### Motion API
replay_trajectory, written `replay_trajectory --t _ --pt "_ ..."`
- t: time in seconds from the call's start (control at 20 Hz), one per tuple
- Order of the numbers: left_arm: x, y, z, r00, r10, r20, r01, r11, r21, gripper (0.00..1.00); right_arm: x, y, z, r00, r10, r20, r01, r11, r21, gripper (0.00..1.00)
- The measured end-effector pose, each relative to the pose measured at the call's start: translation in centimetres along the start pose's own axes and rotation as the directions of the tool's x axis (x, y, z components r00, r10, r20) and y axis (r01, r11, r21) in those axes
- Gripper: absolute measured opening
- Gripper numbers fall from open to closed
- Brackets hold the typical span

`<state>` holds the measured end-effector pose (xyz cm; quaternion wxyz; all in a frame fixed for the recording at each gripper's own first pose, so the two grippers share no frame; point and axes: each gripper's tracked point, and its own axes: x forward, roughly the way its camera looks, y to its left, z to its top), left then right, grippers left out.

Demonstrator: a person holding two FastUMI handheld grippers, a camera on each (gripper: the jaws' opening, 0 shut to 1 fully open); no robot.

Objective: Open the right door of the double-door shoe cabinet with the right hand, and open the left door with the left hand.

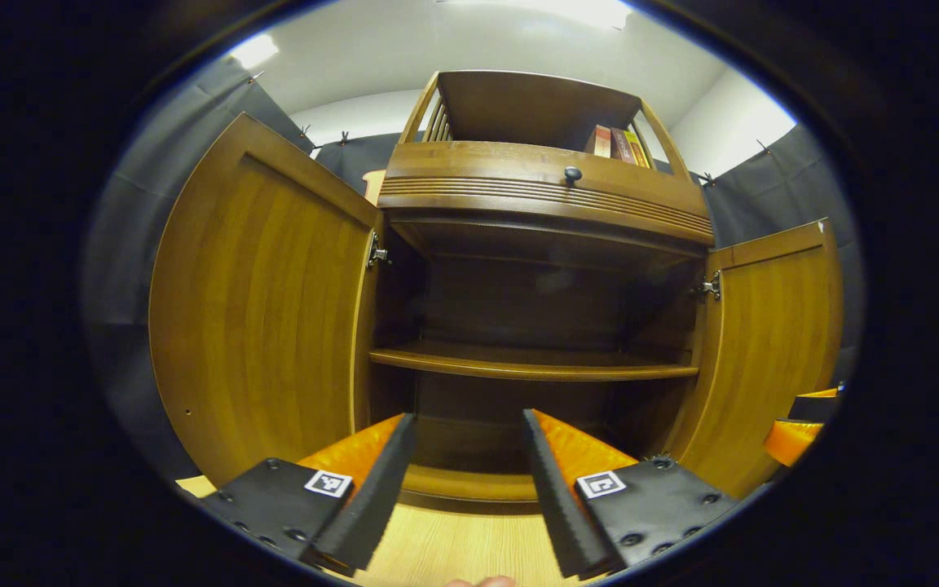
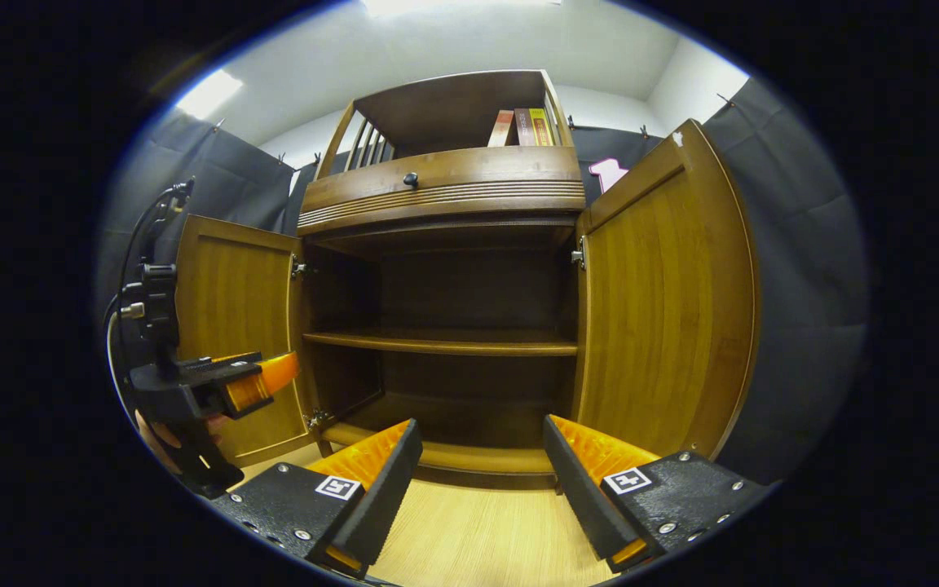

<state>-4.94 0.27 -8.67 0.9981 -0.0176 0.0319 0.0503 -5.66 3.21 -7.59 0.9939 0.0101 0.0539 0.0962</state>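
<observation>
The wooden shoe cabinet (image 1: 543, 204) (image 2: 445, 191) stands in front of me with both doors swung wide. Its left door (image 1: 262, 302) (image 2: 233, 326) and right door (image 1: 771, 342) (image 2: 665, 302) show their inner faces. One bare shelf (image 1: 531, 363) (image 2: 441, 342) crosses the dark inside. My left gripper (image 1: 469, 424) is open in front of the cabinet base, holding nothing; it also appears at the left of the right gripper view (image 2: 257, 379), held by a hand before the left door. My right gripper (image 2: 482, 432) is open and holds nothing; its fingertips (image 1: 800, 428) peek in at the right of the left gripper view.
A drawer with a dark knob (image 1: 572, 173) (image 2: 411, 178) sits above the doors. Books (image 1: 616, 145) (image 2: 522, 127) stand on the open top shelf. Light wooden floor (image 1: 461, 546) (image 2: 486, 530) runs up to the cabinet base. Black cloth walls close both sides.
</observation>
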Motion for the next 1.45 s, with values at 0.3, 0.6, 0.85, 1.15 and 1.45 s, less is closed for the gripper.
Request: replay_trajectory --t 0.3,0.6,0.85,1.15,1.45 --pt "0.2 1.0 0.7 0.998 0.057 0.022 -0.058 0.998 0.02 0.99 1.1 0.7 0.2 0.999 0.044 0.006 -0.044 0.999 0.015 0.93" --pt "0.6 2.4 1.1 0.996 0.087 0.034 -0.088 0.995 0.055 0.99 2.3 1.2 -0.8 0.998 0.057 -0.003 -0.056 0.995 0.082 0.93" --pt "0.9 2.5 1.1 0.996 0.084 0.039 -0.086 0.996 0.035 0.96 2.4 0.3 -0.9 1.0 0.028 -0.003 -0.028 0.997 0.065 0.93" --pt "1.6 2.1 1.1 0.997 0.067 0.032 -0.067 0.998 0.013 0.96 2.4 -0.4 -0.7 1.0 0.014 0.001 -0.014 0.998 0.063 0.93" --pt "1.7 2.1 0.7 0.997 0.071 0.022 -0.071 0.997 0.007 0.96 2.6 -0.3 -1.2 1.0 0.018 -0.007 -0.017 0.998 0.058 0.93"
